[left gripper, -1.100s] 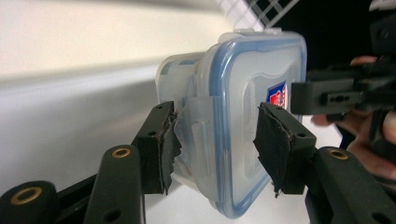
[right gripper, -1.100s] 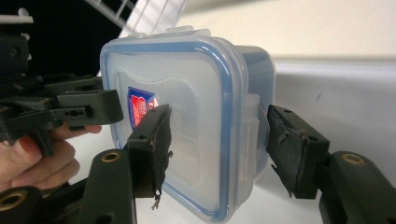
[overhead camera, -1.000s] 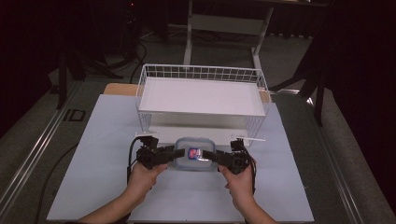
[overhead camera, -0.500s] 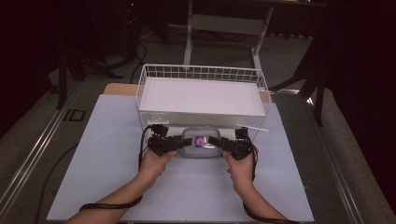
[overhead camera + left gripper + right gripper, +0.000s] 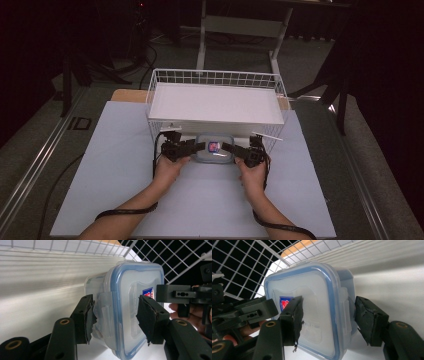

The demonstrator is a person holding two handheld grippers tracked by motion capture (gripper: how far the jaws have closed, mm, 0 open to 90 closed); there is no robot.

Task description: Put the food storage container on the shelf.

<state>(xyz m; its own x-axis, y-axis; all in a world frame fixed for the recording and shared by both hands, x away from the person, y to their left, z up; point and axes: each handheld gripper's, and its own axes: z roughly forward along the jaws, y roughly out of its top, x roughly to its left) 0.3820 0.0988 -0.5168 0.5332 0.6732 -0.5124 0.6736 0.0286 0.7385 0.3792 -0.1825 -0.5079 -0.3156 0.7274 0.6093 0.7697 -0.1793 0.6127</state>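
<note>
A small clear plastic box point(image 5: 215, 149) with a blue-rimmed snap lid sits at the middle of a pale tabletop point(image 5: 110, 165), right against the near wall of a white wire basket point(image 5: 216, 102). A red and blue sticker marks the lid. From the high view, the box lies between two black grippers that point toward each other.

The left gripper point(image 5: 192, 147), held in the person's left hand point(image 5: 169, 167), reaches in from the box's left side. In the left gripper view, its jaws are set at a medium width around the box's edge: one pad point(image 5: 88, 315) presses the side latch, the other point(image 5: 147, 316) lies over the lid point(image 5: 135, 295).

The right gripper point(image 5: 231, 148), held in the right hand point(image 5: 251, 175), comes in from the box's right side. In the right gripper view, its jaws straddle the opposite edge in the same way, one pad point(image 5: 297, 317) on the lid point(image 5: 312, 305) and one point(image 5: 369, 320) at the side wall, closed onto the box.

The basket stands behind the box, its white floor bare. Dark wrist straps point(image 5: 125, 213) trail from both forearms near the bottom of the high view. Beyond the table, the floor and a grey stand point(image 5: 240, 25) sit in dim light.
</note>
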